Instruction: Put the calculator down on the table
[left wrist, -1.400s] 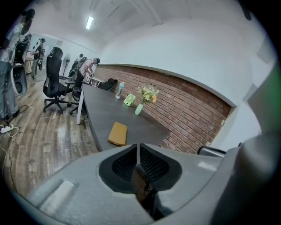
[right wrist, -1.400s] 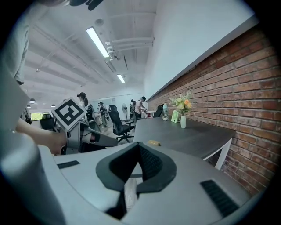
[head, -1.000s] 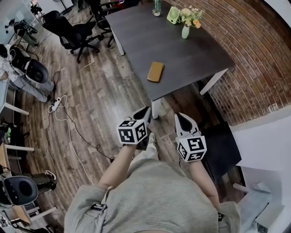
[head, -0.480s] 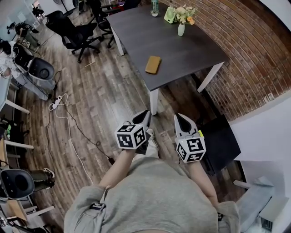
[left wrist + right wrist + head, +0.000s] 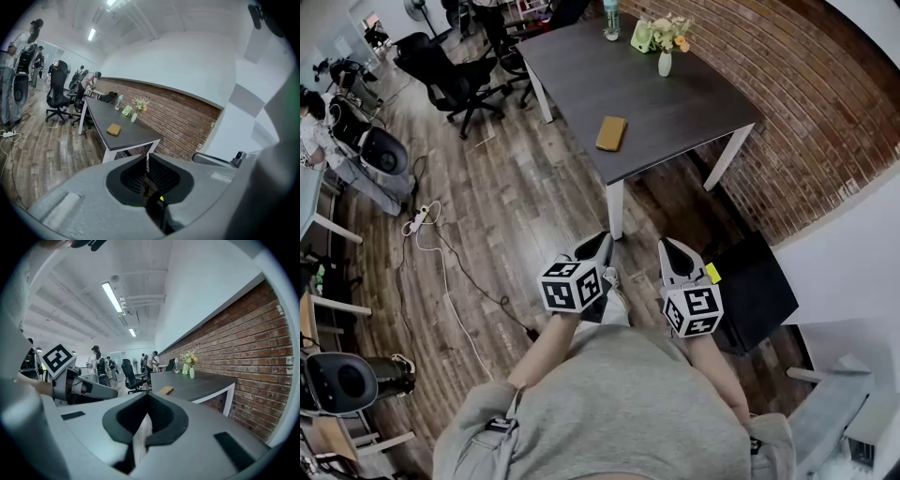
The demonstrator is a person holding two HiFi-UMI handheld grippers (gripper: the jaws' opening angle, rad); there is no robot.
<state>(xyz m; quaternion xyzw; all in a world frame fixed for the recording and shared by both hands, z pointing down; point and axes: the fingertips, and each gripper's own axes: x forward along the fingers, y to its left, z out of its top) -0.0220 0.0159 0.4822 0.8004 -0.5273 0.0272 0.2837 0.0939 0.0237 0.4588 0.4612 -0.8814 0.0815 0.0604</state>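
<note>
Both tools, the left gripper [image 5: 602, 242] and the right gripper [image 5: 668, 246], are closed tight and hold nothing. A flat tan thing [image 5: 611, 132], likely the calculator, lies on the dark table [image 5: 694, 103], upper middle. Best to walk closer before reaching.

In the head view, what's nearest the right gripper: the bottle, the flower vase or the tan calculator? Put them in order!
From the right gripper:
1. tan calculator, on the table, near end.
2. flower vase, towards the far right side.
3. bottle, at the far edge.
</note>
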